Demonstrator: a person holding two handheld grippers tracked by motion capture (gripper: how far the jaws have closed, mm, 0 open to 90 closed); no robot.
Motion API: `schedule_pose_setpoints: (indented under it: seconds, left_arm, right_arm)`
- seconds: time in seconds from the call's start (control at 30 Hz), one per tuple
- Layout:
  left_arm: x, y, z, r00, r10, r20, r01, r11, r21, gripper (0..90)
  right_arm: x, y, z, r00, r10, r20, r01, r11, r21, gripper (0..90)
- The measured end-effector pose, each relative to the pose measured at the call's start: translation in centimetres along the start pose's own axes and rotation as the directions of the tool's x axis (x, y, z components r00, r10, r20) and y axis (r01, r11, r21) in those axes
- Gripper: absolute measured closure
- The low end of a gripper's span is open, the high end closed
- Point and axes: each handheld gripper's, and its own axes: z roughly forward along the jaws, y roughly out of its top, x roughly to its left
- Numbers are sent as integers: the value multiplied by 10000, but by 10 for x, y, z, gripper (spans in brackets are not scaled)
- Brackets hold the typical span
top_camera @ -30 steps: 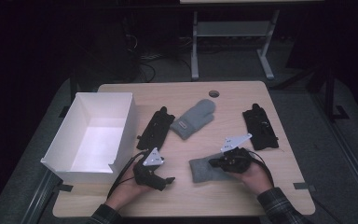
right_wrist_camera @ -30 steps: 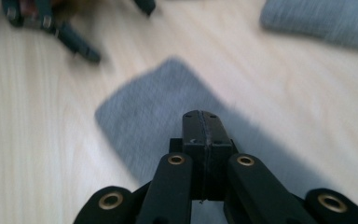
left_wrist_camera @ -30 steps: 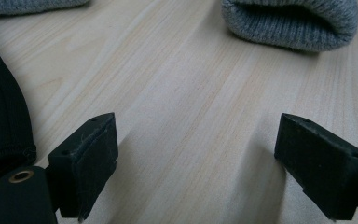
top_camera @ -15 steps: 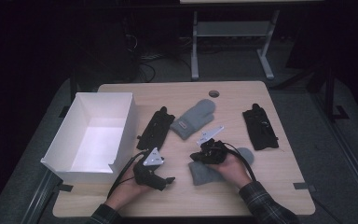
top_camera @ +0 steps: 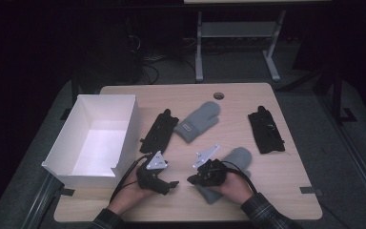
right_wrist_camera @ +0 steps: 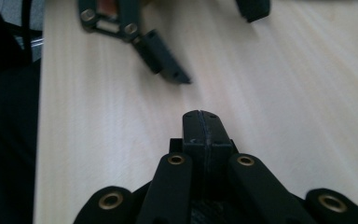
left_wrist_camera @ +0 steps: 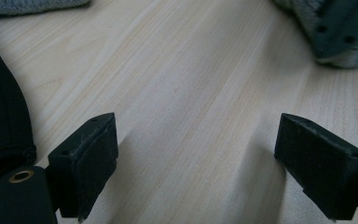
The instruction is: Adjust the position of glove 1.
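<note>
The right gripper [top_camera: 194, 179] has its two black pads pressed flat together with nothing pinched between them, as the right gripper view shows, where its tip [right_wrist_camera: 200, 122] points along bare wood toward the other tool. The left gripper [top_camera: 174, 183] lies near it at about nine o'clock, its jaws spread wide over empty tabletop [left_wrist_camera: 186, 93].

Under and behind the right hand [top_camera: 228, 183], toward four o'clock from its closed tip, lies the near grey mitten [top_camera: 238, 157]; the hand and gripper body cover its lower part, so only the rounded upper end and a corner of the cuff are visible. It is a thick knitted mitten in mid grey with a fuzzy surface. It looks light and soft and should fold and sag when lifted, but the knit gives plenty of friction, so slipping seems unlikely. A pinch across the cuff edge or a bunched fold of the body should hold best.

A matching grey mitten [top_camera: 198, 121] with a small label lies at twelve o'clock, a black glove [top_camera: 159, 131] at eleven, and another black glove [top_camera: 266, 131] at two. The white box [top_camera: 126, 131] stands open at ten o'clock.
</note>
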Motion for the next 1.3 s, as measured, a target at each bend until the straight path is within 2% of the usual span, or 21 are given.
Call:
schedule_pose_setpoints:
  seconds: [0.13, 0.2, 0.23, 0.3, 0.4, 0.47, 0.5, 0.53, 0.63, 0.7, 0.73, 0.83, 0.9, 0.97, 1.0, 1.1, 1.13, 1.23, 1.3]
  left_arm:
    - [0, 0, 0, 10000, 2, -5, -2, 10000, -46, 126]
    - [0, 0, 0, 10000, 4, -3, -4, 10000, -47, 126]
    - [0, 0, 0, 10000, 1, -4, -1, 10000, -47, 126]
    - [0, 0, 0, 10000, 3, -2, -3, 10000, -30, 126]
    - [0, 0, 0, 10000, 55, -27, -55, 10000, -42, 126]
    - [0, 0, 1, 10000, 4, -11, -4, 10000, -64, 126]
    - [0, 0, 1, 10000, -1, -14, 1, 10000, -86, 126]
    - [0, 0, 1, 10000, 4, -13, -4, 10000, -90, 126]
    - [0, 0, 1, 10000, -12, -18, 12, 9999, -100, 126]
    - [0, 0, 1, 10000, -13, -20, 12, 9999, -99, 126]
    - [0, 0, 1, 10000, 71, -38, -71, 10000, -32, 126]
    - [0, 0, 1, 10000, 41, -19, -42, 10000, -58, 126]
    - [0, 0, 1, 10000, 40, -20, -40, 10000, -60, 126]
    - [0, 0, 1, 10000, 40, -20, -40, 10000, -62, 126]
    - [0, 0, 1, 10000, 22, -26, -22, 10000, -74, 126]
    - [0, 0, 1, 10000, 87, -40, -87, 10000, -16, 126]
    - [0, 0, 1, 10000, 13, -14, -14, 10000, -82, 126]
    - [0, 0, 1, 10000, 11, -24, -11, 10000, -88, 126]
    - [0, 0, 1, 10000, 14, -26, -15, 10000, -84, 126]
  right_arm:
    - [6, -4, -5, 10000, -65, -16, 64, 10000, -66, 900]
    - [6, -4, -12, 9997, -2, 248, 10, 9995, -315, 900]
    - [2, -5, -21, 9984, 381, 420, -352, 9972, -661, 900]
    - [-7, -9, -32, 9951, 654, 744, -592, 9949, -819, 900]
    - [-20, -22, -50, 9845, 1171, 1302, -1057, 9902, -917, 900]
    - [-26, -33, -62, 9747, 1650, 1507, -1486, 9823, -1138, 900]
    - [-26, -33, -62, 9747, 1650, 1507, -1486, 9823, -1138, 900]
    - [-30, -44, -74, 9659, 1859, 1803, -1653, 9785, -1231, 900]
    - [-31, -59, -86, 9541, 2075, 2159, -1866, 9759, -1134, 900]
    - [-31, -64, -88, 9514, 2140, 2214, -1939, 9750, -1087, 900]
    - [-31, -72, -86, 9504, 2183, 2217, -2065, 9755, -754, 900]
    - [-31, -76, -80, 9529, 2162, 2127, -2109, 9763, -476, 900]
    - [-29, -73, -64, 9616, 1941, 1942, -1947, 9807, -160, 900]
    - [-28, -70, -60, 9638, 1908, 1863, -1918, 9813, -130, 900]
    - [-25, -63, -53, 9706, 1715, 1688, -1727, 9849, -77, 900]
    - [-21, -57, -47, 9737, 1535, 1686, -1545, 9880, -72, 900]
    - [-17, -53, -42, 9772, 1319, 1667, -1333, 9911, -24, 900]
    - [-15, -49, -39, 9783, 1127, 1739, -1136, 9935, -53, 897]
    - [-15, -49, -45, 9764, 1337, 1697, -1287, 9909, -401, 832]
